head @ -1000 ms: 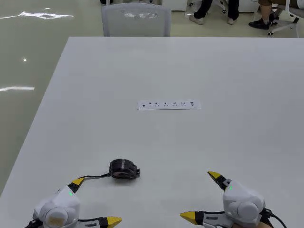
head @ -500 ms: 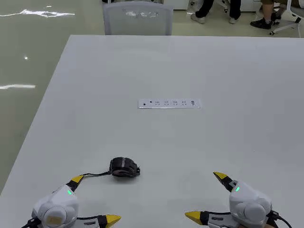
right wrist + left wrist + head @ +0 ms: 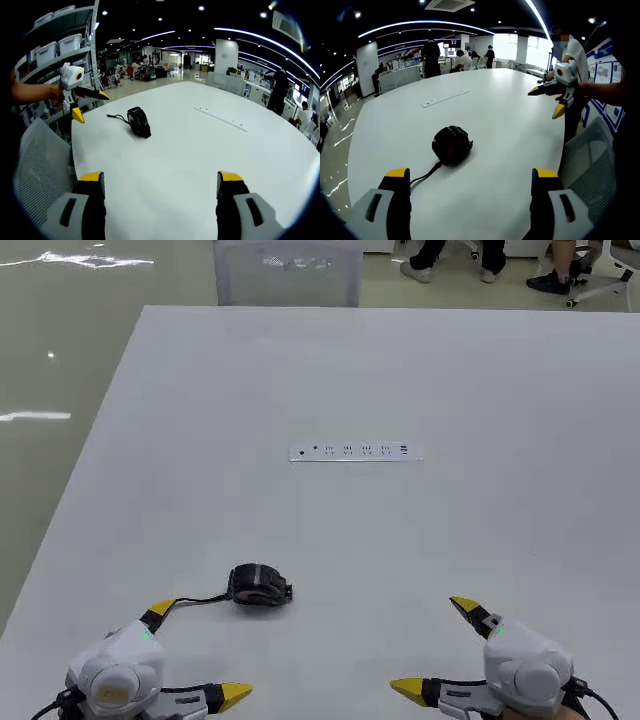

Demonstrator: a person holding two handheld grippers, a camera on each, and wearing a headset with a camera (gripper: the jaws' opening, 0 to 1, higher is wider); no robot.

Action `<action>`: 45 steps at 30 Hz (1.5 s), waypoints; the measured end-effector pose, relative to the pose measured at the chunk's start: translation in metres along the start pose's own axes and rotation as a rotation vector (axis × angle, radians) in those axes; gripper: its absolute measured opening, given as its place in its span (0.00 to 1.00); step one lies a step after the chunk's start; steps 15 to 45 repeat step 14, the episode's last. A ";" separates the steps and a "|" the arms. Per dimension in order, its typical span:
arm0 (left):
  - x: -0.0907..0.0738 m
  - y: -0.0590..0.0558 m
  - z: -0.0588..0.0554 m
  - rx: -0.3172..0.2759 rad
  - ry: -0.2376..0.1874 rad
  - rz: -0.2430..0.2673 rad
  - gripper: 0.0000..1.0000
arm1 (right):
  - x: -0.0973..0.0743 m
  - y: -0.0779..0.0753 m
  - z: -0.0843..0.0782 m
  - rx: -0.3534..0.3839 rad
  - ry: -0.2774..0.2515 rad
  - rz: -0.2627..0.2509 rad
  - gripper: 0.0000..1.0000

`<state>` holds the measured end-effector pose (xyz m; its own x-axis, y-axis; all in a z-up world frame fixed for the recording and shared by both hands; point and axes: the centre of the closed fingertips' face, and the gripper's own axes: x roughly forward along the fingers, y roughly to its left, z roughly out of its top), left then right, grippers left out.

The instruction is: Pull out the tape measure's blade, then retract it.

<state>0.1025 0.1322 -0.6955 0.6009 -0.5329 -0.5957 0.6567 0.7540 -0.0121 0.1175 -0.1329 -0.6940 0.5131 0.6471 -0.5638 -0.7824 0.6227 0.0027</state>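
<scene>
A black tape measure [image 3: 259, 585] lies on the white table [image 3: 350, 370] near its front left, with a thin black wrist strap trailing toward the left. In the left gripper view the tape measure [image 3: 451, 144] sits just ahead of the jaws, blade inside the case. My left gripper [image 3: 195, 652] stands open a short way in front of it, holding nothing. My right gripper [image 3: 436, 646] is open too, off to the right, well apart from the tape measure [image 3: 139, 121]. Each gripper shows in the other's view: right gripper [image 3: 551, 97], left gripper [image 3: 86, 104].
A white power strip [image 3: 356, 452] lies flat mid-table. A grey chair [image 3: 287, 273] stands at the far edge, with people seated beyond it. The table's left edge runs close to the tape measure. Bare tabletop lies between the grippers.
The head camera has tilted slightly, shifting the scene up. Both grippers stay open and in about the same place; the tape measure has not moved.
</scene>
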 end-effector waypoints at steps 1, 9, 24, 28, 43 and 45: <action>0.000 -0.001 0.001 0.001 -0.001 -0.001 0.99 | 0.000 0.000 0.000 -0.001 -0.001 -0.001 0.95; 0.000 -0.001 0.002 0.006 -0.001 -0.004 0.99 | -0.001 -0.001 -0.001 -0.002 0.001 -0.001 0.95; 0.001 0.001 0.002 0.008 -0.004 -0.005 0.99 | 0.000 0.000 -0.001 -0.003 0.003 0.000 0.95; 0.001 0.001 0.002 0.008 -0.004 -0.005 0.99 | 0.000 0.000 -0.001 -0.003 0.003 0.000 0.95; 0.001 0.001 0.002 0.008 -0.004 -0.005 0.99 | 0.000 0.000 -0.001 -0.003 0.003 0.000 0.95; 0.001 0.001 0.002 0.008 -0.004 -0.005 0.99 | 0.000 0.000 -0.001 -0.003 0.003 0.000 0.95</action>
